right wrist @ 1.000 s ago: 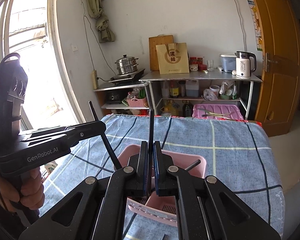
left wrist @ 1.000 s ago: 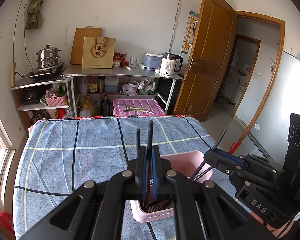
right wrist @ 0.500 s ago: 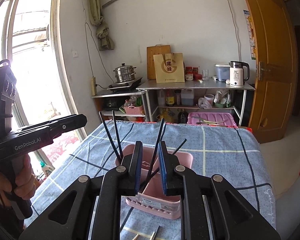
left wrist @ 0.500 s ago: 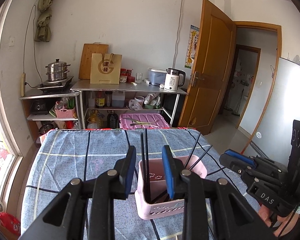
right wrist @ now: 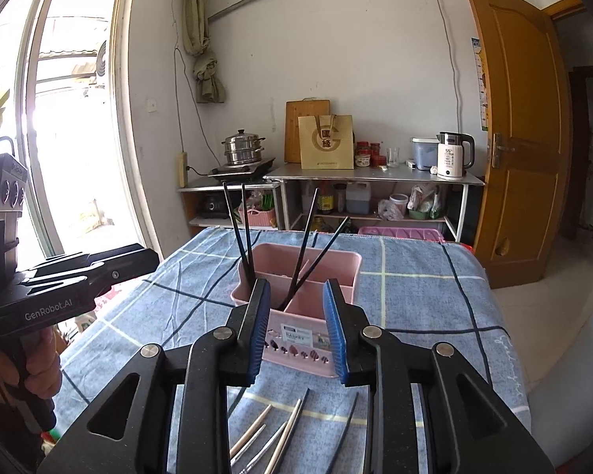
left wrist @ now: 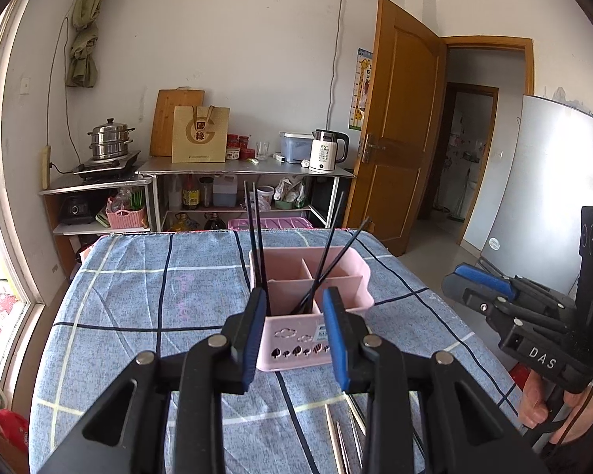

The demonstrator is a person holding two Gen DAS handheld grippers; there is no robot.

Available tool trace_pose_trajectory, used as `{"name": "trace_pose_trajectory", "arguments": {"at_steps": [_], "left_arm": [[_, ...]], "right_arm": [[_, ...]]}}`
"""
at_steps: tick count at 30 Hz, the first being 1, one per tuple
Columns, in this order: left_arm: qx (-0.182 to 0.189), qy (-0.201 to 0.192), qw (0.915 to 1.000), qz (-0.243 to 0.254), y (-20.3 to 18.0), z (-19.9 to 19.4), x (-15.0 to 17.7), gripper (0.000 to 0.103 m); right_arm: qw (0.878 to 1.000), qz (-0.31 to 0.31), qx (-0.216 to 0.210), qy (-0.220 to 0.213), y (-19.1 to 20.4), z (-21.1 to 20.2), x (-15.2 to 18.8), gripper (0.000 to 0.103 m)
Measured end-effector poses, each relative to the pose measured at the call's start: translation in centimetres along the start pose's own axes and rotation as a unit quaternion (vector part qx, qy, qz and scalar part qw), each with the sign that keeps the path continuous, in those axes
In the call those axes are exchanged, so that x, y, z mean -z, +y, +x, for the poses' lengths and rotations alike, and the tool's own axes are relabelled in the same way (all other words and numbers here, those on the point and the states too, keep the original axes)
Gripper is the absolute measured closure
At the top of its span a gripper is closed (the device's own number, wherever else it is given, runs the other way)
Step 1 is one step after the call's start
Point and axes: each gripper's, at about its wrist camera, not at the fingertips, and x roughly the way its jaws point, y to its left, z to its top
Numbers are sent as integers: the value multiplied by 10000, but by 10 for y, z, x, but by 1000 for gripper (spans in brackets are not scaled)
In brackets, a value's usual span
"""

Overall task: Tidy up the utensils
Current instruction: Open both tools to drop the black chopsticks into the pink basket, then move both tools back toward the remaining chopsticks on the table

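Both my left gripper (left wrist: 294, 333) and right gripper (right wrist: 298, 326) are opening, empty, just short of the pink basket (left wrist: 338, 276) holding black chopsticks (left wrist: 253, 237).

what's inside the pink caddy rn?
The pink caddy holds four black chopsticks standing on end: two at its left end, two leaning right from a middle compartment. The other compartments show nothing sticking up; their bottoms are hidden by the walls.
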Motion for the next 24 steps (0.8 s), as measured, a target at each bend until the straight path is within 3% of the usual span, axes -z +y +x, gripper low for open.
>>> {"name": "trace_pose_trajectory", "arguments": {"at_steps": [11,24], "left_arm": [[-50,147,9998,86,-17,-21,53,70],[4,335,9994,79,-27,-32,88,67]], "right_arm": [[9998,16,141,115,4,-27,40,73],[9995,87,226,224,7,-43,69,73]]}}
